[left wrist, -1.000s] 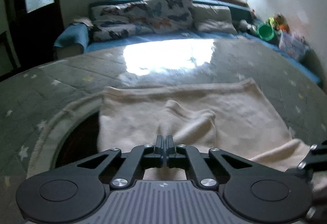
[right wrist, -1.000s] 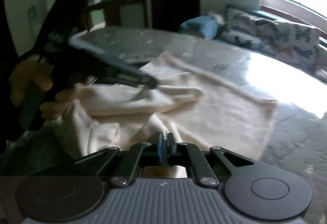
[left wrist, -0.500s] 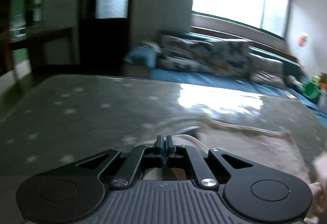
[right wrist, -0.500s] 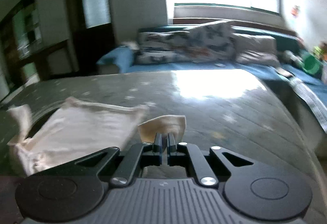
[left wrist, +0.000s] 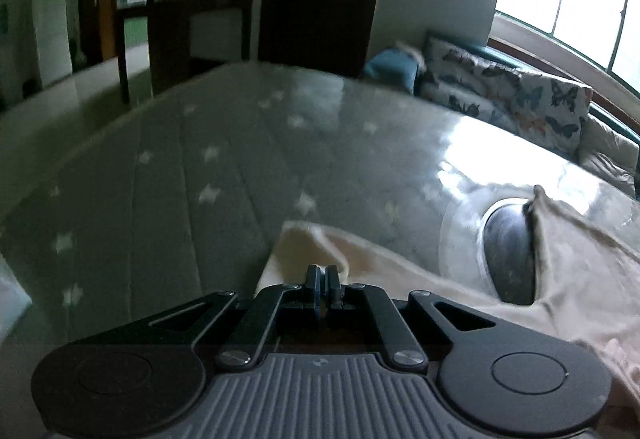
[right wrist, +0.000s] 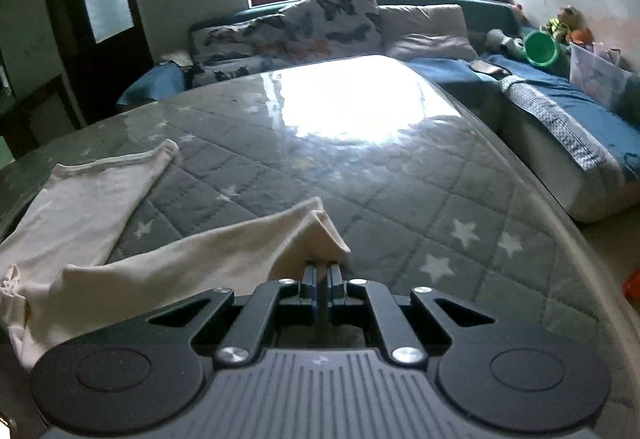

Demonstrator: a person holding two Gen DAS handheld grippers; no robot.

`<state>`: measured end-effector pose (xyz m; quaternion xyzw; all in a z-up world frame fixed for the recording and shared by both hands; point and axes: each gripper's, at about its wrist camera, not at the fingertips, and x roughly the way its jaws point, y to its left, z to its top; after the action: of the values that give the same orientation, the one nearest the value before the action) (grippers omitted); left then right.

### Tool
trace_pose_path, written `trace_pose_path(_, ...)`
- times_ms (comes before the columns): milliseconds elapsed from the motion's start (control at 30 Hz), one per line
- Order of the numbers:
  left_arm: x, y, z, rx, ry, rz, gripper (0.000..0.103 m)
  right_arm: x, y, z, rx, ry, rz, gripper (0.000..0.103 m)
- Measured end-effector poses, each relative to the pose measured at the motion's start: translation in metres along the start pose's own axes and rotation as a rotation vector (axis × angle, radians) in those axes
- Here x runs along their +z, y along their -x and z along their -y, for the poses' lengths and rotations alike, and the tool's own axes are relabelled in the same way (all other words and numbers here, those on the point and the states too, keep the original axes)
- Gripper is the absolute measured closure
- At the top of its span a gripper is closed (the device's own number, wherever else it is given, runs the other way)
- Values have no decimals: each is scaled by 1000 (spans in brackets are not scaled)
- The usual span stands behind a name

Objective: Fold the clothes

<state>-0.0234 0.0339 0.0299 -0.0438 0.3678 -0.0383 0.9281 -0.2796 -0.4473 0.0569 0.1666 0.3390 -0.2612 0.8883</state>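
Star-quilted table (right wrist: 400, 207) by the sofa: my L gripper (left wrist: 321, 273) & R gripper (right wrist: 321, 271) each pinch a corner of the cream garment (right wrist: 168, 259); it's spread out, folds not made yet.

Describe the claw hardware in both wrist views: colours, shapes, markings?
The left claw and right claw look identical: matte black linkage arms with triangular cutouts, silver screw heads at the pivots, two large round black housings with recessed discs, and a grey ribbed body bearing a small central logo. The narrow black fingers have blue inner pads. No cables, hands or sleeves are visible.
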Motion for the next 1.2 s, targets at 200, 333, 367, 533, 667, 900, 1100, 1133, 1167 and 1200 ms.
trace_pose_path(200,4,-7,-2,7,-22,-20,96,4,14,-4,-14,28,42,95)
trace_pose_path(333,6,-8,-4,27,-38,-22,90,12,27,-23,50,83,76,95)
trace_pose_path(367,6,-8,-5,31,-38,-23,80,12,29,-31,85,103,75,95)
trace_pose_path(533,3,0,-7,59,-78,3,77,12,34,-75,274,214,46,89)
trace_pose_path(667,2,12,-3,42,-125,30,75,4,32,-121,439,340,-4,85)
trace_pose_path(900,-5,43,36,-188,-249,59,74,-13,19,-179,570,499,-81,78)
trace_pose_path(1100,-20,60,96,-459,-417,51,66,-25,5,-202,587,532,-120,78)
trace_pose_path(1133,-24,60,106,-493,-448,46,65,-26,3,-202,592,530,-128,78)
trace_pose_path(1167,-27,60,116,-521,-477,40,65,-26,2,-202,595,529,-131,78)
trace_pose_path(1200,-30,59,125,-540,-507,34,65,-26,3,-202,599,529,-132,78)
